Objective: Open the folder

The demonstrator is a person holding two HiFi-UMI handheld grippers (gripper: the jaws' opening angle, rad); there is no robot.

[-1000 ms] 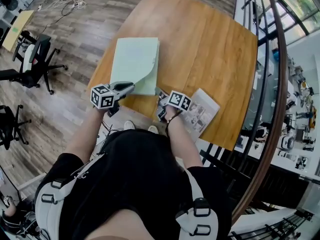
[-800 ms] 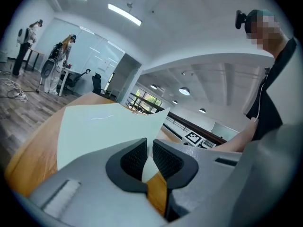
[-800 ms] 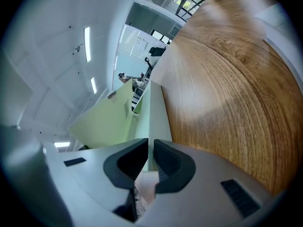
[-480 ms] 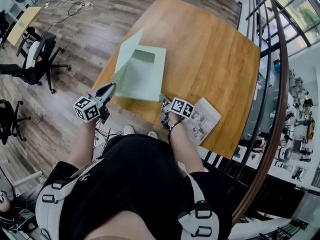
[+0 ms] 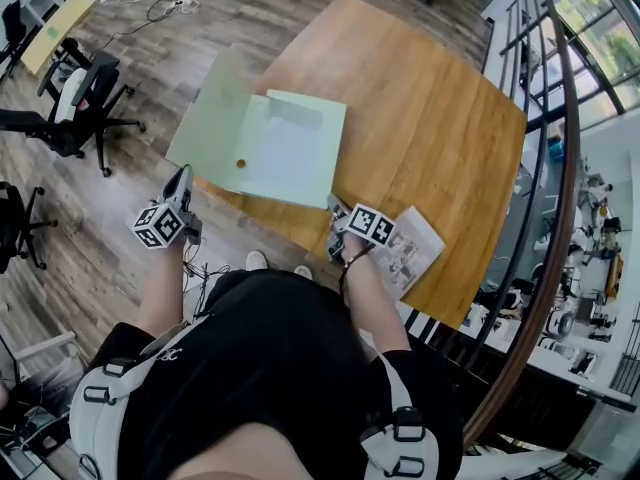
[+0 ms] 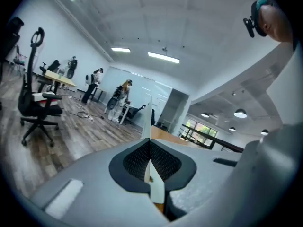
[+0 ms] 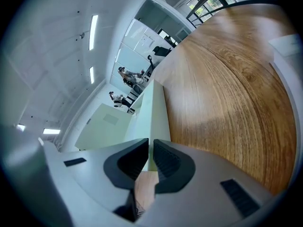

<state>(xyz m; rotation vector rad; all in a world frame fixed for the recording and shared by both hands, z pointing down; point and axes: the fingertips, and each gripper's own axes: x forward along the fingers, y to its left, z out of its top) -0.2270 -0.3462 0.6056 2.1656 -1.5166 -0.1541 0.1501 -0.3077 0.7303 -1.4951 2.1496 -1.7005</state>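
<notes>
1. Folder (image 5: 290, 153) lies on the near left part of the table (image 5: 430, 118) and is open. Its cover (image 5: 205, 118) is swung out to the left and lies roughly flat. The cover overhangs the table's edge, and the pale inside is bare to the head view.
2. Left gripper (image 6: 150, 161) has just been closing its jaws, and they now stand fully together. The cover's thin outer edge runs between the pads, so the gripper has the cover clamped and holds it out beyond the table's side.
3. Right gripper (image 7: 150, 162) sits at the folder's near right corner. Its jaws are almost together, and the corner's pale edge lies in the narrow slit between them. This looks like a pinch that pins the back half to the table.
4. Judged from how things lie, the opening itself is as good as done, since the cover is turned right over and nothing hides the inside.
5. What seems left is small: let go of the cover, then free the corner. The overhanging cover has no table under much of it, so once released it may droop or swing back a little.
</notes>
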